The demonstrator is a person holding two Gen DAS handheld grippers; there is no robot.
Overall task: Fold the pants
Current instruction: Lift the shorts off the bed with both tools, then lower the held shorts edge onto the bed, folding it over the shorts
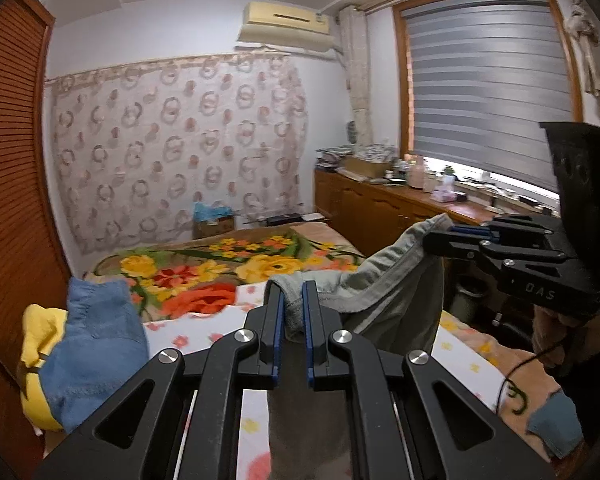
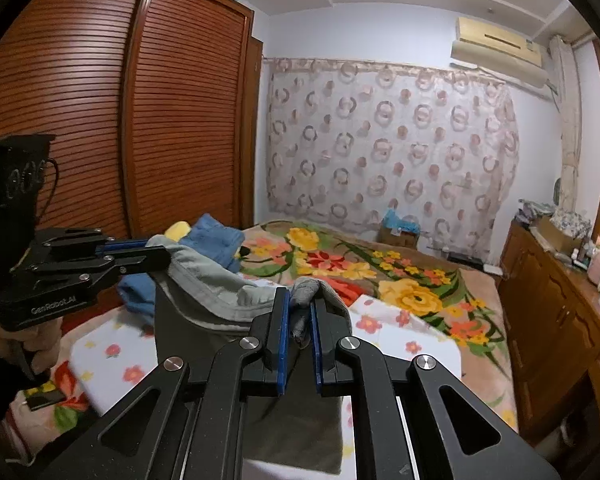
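Where clamped, pants between hand-held grippers

Above the bed, both the right tongs and the left tongs gripped the grey pants, which hung between them.

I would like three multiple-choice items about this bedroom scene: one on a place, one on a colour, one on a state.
1. Where is the air conditioner?
A. on the wall above the curtain
B. on the bed
C. inside the wardrobe

2. What colour are the pants?
A. red
B. grey
C. yellow

3. How is the left claw?
A. wide open, empty
B. shut on the pants
C. out of view

Answers: 1 A, it hangs near the ceiling; 2 B, grey cloth spans both claws; 3 B, cloth is pinched between its pads.
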